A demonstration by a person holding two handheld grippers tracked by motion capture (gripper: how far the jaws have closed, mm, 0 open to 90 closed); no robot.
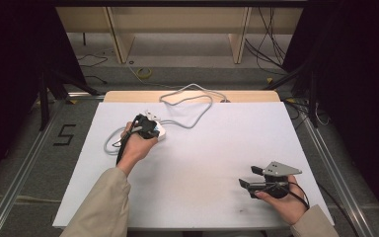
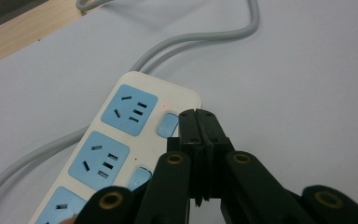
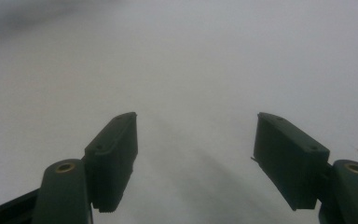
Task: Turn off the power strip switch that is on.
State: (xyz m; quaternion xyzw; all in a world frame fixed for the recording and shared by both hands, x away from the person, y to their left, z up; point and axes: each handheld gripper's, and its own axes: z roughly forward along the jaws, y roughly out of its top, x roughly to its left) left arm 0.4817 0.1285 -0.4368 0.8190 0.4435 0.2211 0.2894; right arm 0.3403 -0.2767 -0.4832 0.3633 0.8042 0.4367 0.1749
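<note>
1. Power strip [image 2: 121,140]: white body, pale blue socket faces and blue switch buttons, small red light lit beside the top button; grey cord [image 1: 192,106] loops toward upper centre of the desk [image 1: 217,148].
2. Strip lies left of frame centre in the high view, mostly covered by the left hand.
3. Left claw [image 2: 198,116]: jaws pressed together, tips at the top button.
4. Right claw [image 3: 196,154]: jaws spread, lower right, holding nothing.
5. Strip's lower end is cut off in the left gripper view.
</note>
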